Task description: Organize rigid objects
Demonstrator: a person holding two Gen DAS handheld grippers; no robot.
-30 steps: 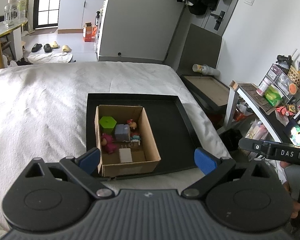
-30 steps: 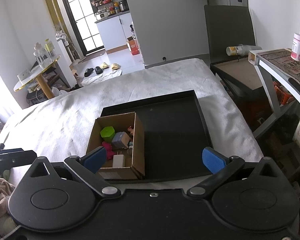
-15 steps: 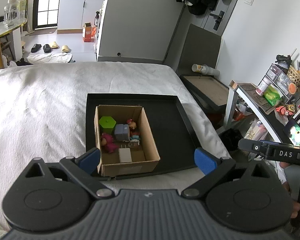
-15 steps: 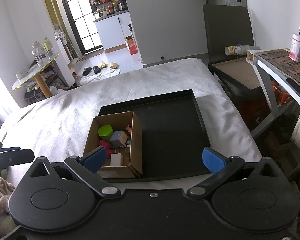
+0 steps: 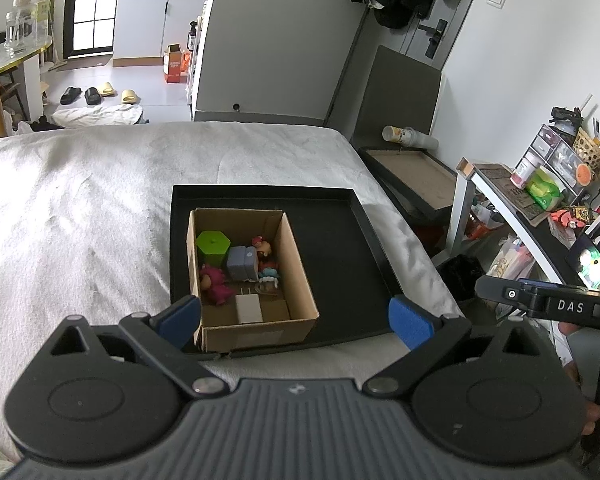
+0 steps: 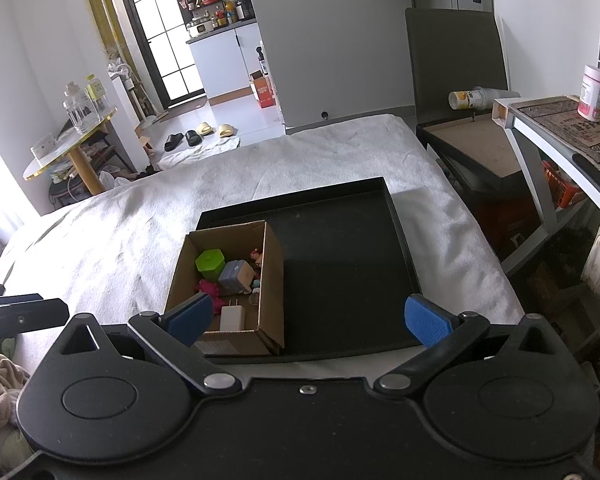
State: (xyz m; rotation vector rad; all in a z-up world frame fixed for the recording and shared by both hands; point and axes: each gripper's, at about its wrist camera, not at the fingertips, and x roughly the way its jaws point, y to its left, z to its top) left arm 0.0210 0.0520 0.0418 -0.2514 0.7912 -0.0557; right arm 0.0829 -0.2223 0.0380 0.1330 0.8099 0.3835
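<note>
A brown cardboard box [image 5: 295, 272] [image 6: 273, 276] stands in the left half of a black tray [image 5: 340, 248] [image 6: 340, 248] on the bed. Inside it lie a green hexagonal container [image 5: 213, 245] [image 6: 209, 261], a grey-blue cube [image 5: 241, 263] [image 6: 235, 277], a pink toy [image 5: 215, 285] [image 6: 208, 288], a white charger plug [image 5: 248, 308] [image 6: 232, 318] and small figures [image 5: 264, 247]. My left gripper [image 5: 294, 318] hangs open above the box's near end, holding nothing. My right gripper [image 6: 308, 316] is open too, over the tray's near edge.
The white bedcover [image 5: 79, 208] spreads left and behind the tray. A low table [image 5: 412, 168] with a lying bottle [image 5: 404, 136] stands off the bed's right side. A white desk [image 6: 560, 128] with clutter is at the far right. A round table [image 6: 67, 140] stands left.
The right gripper view has drifted slightly, so the box and tray sit a little further left in it. The left gripper is still and both grippers stay open.
</note>
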